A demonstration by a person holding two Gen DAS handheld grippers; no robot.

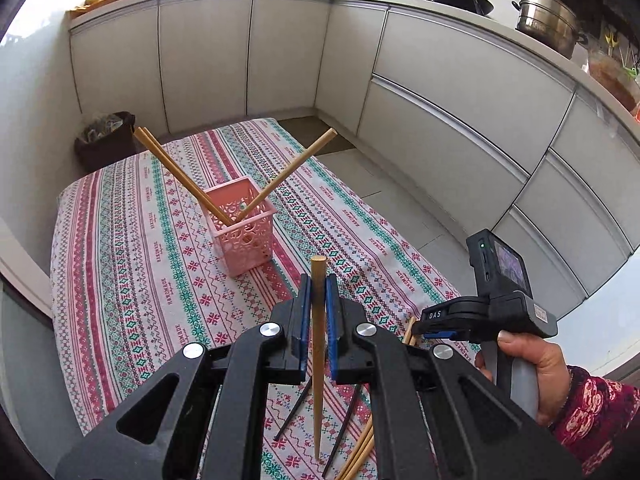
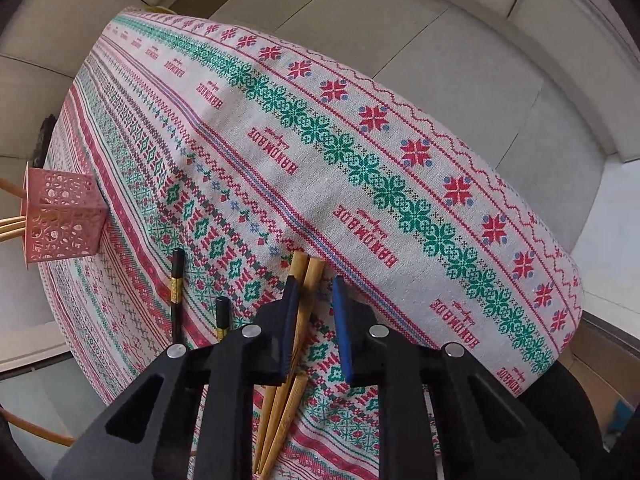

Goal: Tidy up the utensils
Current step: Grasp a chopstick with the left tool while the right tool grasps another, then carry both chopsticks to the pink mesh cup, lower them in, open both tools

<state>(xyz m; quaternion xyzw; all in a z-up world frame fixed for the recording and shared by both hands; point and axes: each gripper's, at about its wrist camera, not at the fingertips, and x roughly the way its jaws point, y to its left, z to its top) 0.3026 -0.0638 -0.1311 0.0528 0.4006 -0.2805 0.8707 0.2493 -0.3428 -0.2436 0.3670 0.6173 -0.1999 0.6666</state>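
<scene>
My left hand-held gripper [image 1: 318, 294] is clamped on one wooden chopstick [image 1: 318, 360], held roughly upright between the blue pads with its blunt end on top and its tip hanging over the cloth. The pink basket [image 1: 244, 228] lies ahead and a little left of it, across the patterned cloth [image 1: 132, 248] on the counter, so that stick's long axis must tip toward the basket's open top. This hand is the nearer one to the basket.

My right hand-held gripper [image 2: 316, 284] points steeply down at the loose wooden sticks [image 2: 304, 280], which run lengthwise between its jaws. The jaws stand narrow; one pad looks to touch a stick, the other shows a gap, so I judge nothing is pinched yet.

Count: three wooden chopsticks lean in the basket, two left and one right; one is in my left grip. About three wooden ones lie under the right gripper, and two black chopsticks [image 2: 178, 280] lie just beside them.
</scene>
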